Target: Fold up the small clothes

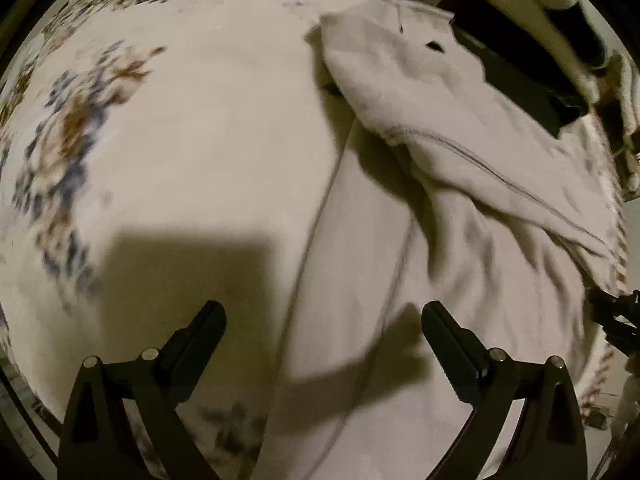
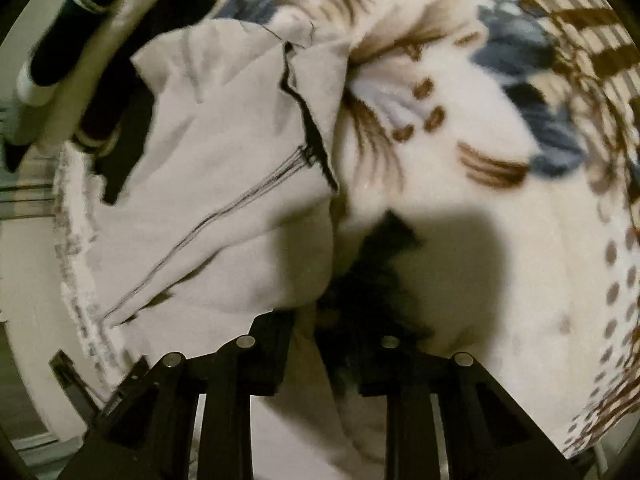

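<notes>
A white garment [image 1: 440, 208] with thin dark seam lines lies on a cream floral blanket [image 1: 192, 152]. One part is folded over at the upper right. My left gripper [image 1: 324, 320] is open and empty, hovering over the garment's left edge. In the right wrist view the same white garment [image 2: 224, 184] fills the left half. My right gripper [image 2: 316, 336] is nearly closed with white cloth bunched between its fingers. Its right fingertip is lost in dark shadow.
Dark and white clothes [image 2: 100, 40] are piled at the blanket's far edge, also visible in the left wrist view [image 1: 532, 92]. The blanket [image 2: 500, 160] carries blue and brown flower prints. The other gripper [image 1: 616, 320] shows at the right edge.
</notes>
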Demonstrator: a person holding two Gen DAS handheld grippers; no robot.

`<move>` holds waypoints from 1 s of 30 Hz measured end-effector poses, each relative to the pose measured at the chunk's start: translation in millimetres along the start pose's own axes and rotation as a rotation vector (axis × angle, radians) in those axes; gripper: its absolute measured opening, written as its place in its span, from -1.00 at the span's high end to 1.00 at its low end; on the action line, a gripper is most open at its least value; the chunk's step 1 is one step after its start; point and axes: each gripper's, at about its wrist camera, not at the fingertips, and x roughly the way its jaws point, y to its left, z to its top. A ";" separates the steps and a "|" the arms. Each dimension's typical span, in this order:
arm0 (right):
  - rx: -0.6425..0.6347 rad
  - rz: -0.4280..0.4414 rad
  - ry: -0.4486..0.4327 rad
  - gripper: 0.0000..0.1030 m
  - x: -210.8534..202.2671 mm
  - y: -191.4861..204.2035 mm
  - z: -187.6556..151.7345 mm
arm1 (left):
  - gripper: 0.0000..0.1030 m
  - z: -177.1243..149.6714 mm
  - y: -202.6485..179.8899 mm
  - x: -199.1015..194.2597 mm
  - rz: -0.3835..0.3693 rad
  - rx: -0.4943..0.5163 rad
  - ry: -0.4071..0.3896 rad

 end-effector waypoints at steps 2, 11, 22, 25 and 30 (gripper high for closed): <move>-0.004 0.054 0.016 0.17 -13.9 -6.6 -15.6 | -0.95 -20.5 13.7 -14.2 -0.035 -0.016 0.013; 0.007 0.029 0.140 -0.04 -11.7 -65.9 -148.7 | -0.95 -122.8 60.1 0.4 -0.135 -0.042 0.183; 0.057 0.130 0.134 -0.15 5.4 -102.4 -206.0 | 0.61 -158.4 23.5 -6.1 -0.181 0.072 0.128; 0.021 0.122 0.164 -0.15 11.4 -93.8 -215.8 | 0.87 -164.4 12.5 -6.7 -0.200 0.079 0.101; 0.015 0.088 0.115 0.82 16.1 -81.1 -228.3 | 0.91 -163.9 15.3 -22.3 -0.210 0.075 0.053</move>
